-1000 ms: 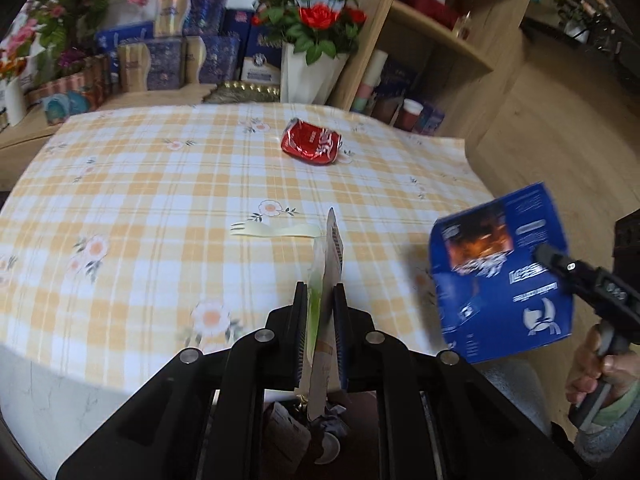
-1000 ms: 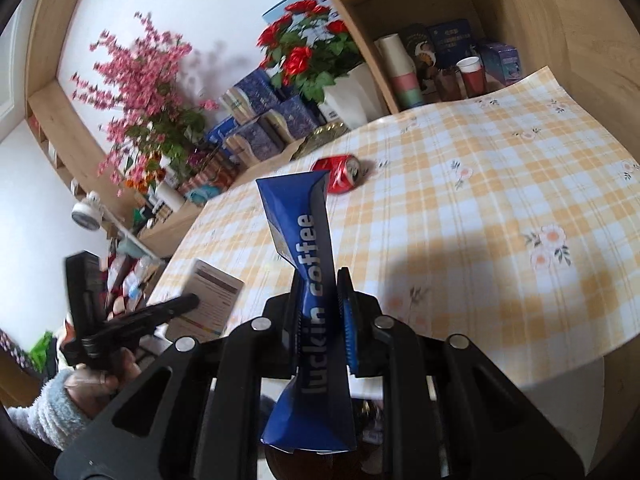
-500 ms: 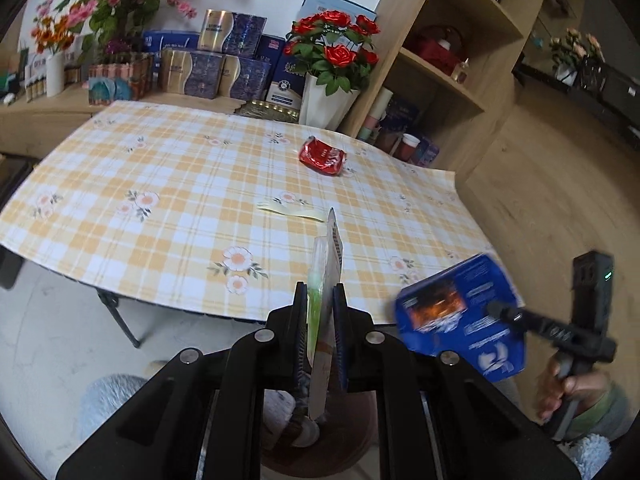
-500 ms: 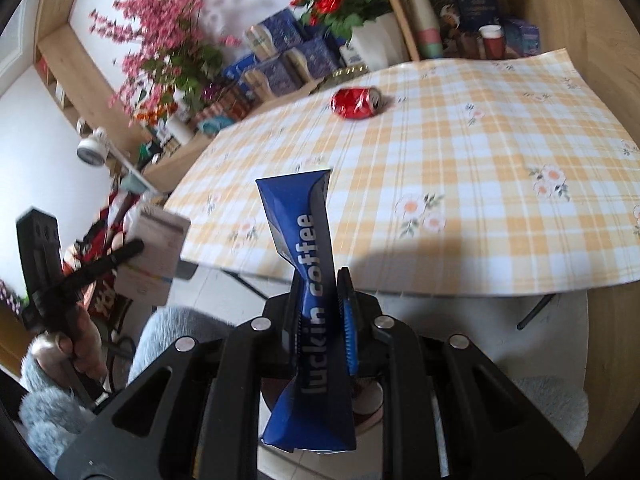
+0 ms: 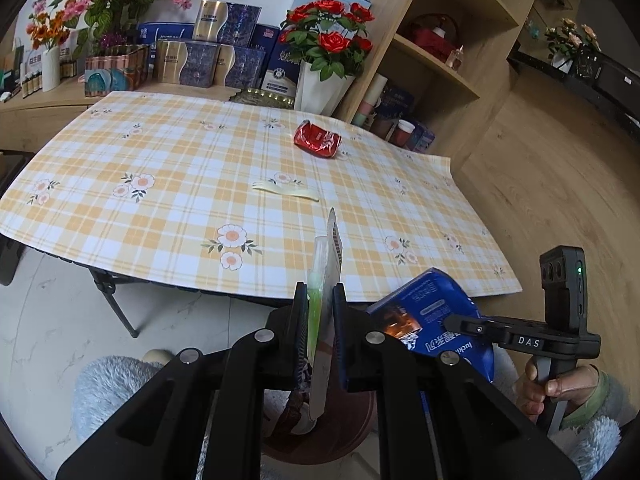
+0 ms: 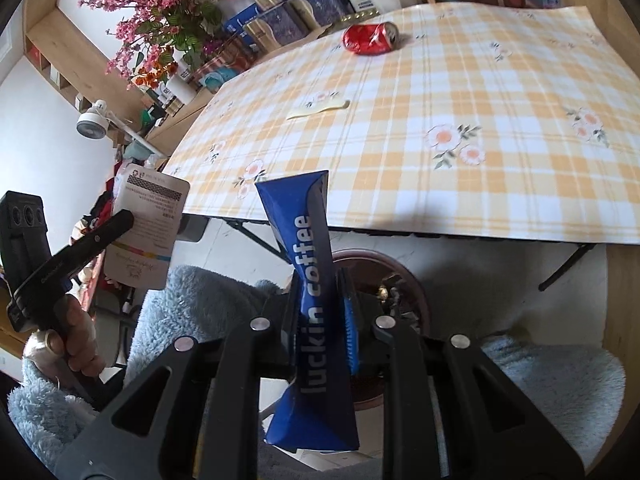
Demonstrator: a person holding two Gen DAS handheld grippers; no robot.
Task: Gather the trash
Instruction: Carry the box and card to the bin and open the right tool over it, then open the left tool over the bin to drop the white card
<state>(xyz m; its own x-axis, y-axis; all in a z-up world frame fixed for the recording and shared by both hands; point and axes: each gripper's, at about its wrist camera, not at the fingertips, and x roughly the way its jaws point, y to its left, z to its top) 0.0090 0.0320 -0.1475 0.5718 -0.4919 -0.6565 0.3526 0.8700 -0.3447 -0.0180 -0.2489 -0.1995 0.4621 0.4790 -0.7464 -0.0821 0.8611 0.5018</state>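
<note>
The table (image 5: 168, 204) lies mostly bare; only a crushed red can (image 5: 317, 140) and a pale strip (image 5: 285, 192) interrupt it, with boxes (image 5: 208, 60) and a vase (image 5: 320, 88) crowding the far edge.

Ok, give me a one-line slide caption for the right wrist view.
Right tool opening around blue coffee bag above brown bin; crushed can remains on table.

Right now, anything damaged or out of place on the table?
Yes. A crushed red can lies on its side near the table's far edge, and a pale strip lies loose mid-table. Both look like uncollected trash.
</note>
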